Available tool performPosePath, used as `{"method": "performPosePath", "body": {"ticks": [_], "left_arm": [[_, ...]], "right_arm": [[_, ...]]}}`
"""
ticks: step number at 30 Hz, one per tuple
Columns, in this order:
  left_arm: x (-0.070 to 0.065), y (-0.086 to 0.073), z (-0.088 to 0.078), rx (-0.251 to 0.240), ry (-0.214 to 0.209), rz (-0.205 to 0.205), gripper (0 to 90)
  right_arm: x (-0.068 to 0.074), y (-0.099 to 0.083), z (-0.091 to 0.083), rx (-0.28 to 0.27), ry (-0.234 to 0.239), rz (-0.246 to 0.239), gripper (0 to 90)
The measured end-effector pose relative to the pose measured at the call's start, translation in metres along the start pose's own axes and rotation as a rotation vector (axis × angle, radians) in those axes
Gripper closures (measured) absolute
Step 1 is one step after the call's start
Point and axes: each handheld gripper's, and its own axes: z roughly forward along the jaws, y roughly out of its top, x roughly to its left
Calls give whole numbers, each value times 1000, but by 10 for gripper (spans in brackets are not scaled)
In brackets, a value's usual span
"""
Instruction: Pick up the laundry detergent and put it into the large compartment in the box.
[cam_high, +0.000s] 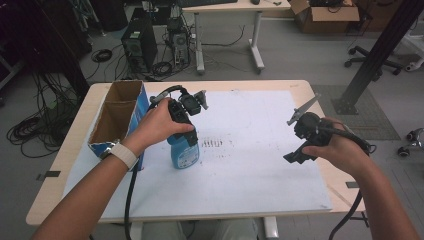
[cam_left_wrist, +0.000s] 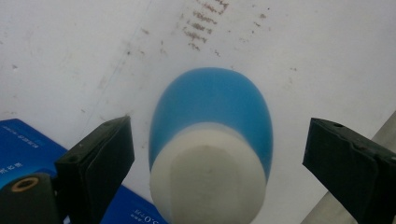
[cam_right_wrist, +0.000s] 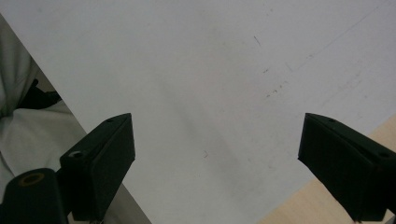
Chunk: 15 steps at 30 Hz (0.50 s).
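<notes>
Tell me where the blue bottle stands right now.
In the high view the blue bottle stands upright on the white sheet, left of centre, right beside the cardboard box and directly under the open left claw.

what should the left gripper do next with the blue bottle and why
Probably close the jaws on the blue bottle. In the left gripper view its white cap sits between the open jaws of the left gripper with gaps on both sides, so nothing is gripped yet. The right gripper is open over the white sheet.
</notes>
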Motion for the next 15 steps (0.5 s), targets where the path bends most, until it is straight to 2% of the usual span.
{"method": "performPosePath", "body": {"ticks": [11,15], "left_arm": [[1,0,7,0,-10,1,99],[1,0,7,2,-13,0,133]], "right_arm": [[0,1,0,1,0,0,106],[0,1,1,1,-1,0,106]]}}
